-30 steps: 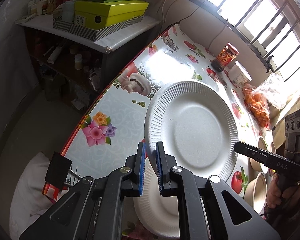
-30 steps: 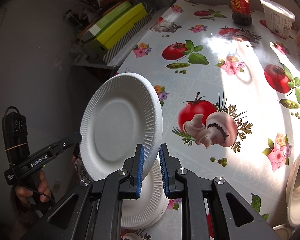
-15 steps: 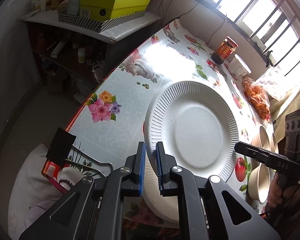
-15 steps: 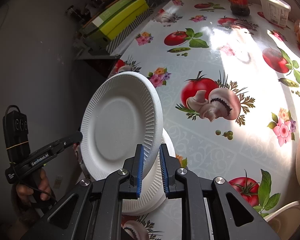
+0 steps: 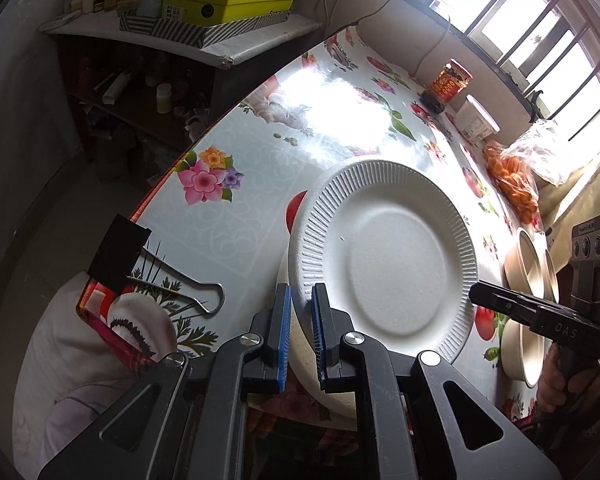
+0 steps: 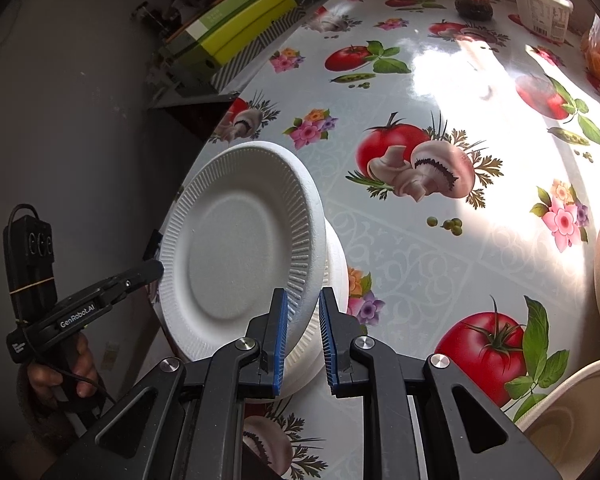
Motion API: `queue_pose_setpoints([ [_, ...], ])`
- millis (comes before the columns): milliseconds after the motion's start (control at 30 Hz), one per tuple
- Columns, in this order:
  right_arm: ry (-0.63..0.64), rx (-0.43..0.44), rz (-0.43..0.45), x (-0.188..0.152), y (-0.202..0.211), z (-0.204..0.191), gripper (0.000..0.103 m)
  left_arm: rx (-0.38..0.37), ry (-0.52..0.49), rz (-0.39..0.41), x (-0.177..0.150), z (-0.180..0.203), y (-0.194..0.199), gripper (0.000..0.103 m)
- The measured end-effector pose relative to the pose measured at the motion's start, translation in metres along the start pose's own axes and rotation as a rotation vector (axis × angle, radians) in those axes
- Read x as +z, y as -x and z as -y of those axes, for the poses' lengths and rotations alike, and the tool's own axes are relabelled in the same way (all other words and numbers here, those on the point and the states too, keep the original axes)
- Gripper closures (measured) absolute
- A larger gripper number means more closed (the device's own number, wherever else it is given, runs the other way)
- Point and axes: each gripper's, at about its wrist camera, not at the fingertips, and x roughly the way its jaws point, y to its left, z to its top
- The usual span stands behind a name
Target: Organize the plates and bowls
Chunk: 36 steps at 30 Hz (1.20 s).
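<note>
A white ribbed paper plate (image 5: 388, 252) is held tilted just above a stack of white plates (image 5: 320, 376) at the table's near corner. My left gripper (image 5: 300, 300) is shut on the plate's rim on one side. My right gripper (image 6: 303, 304) stands at the opposite rim with its jaws slightly parted, the rim between them; it also shows in the left wrist view (image 5: 480, 296). The plate (image 6: 236, 260) and the stack (image 6: 324, 320) show in the right wrist view too. Beige bowls (image 5: 532, 264) sit at the right.
The flowered tablecloth (image 6: 440, 240) covers the table, held by a binder clip (image 5: 118, 256) at the corner. A sauce jar (image 5: 446, 86), a white tub (image 5: 476, 120) and a bag of oranges (image 5: 512, 184) stand at the far end. A shelf with boxes (image 5: 220, 0) is to the left.
The plate has come down closer to the stack at the table corner. My right gripper's jaws have opened a little around the rim.
</note>
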Motion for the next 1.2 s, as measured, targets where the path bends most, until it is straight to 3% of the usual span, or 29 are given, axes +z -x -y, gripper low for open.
queue_pose_setpoints([
  [1200,-0.01,-0.015,-0.043,-0.013,-0.015,0.002,0.085,0.004,0.012,-0.038,-0.013,-0.001,-0.006,0.092],
])
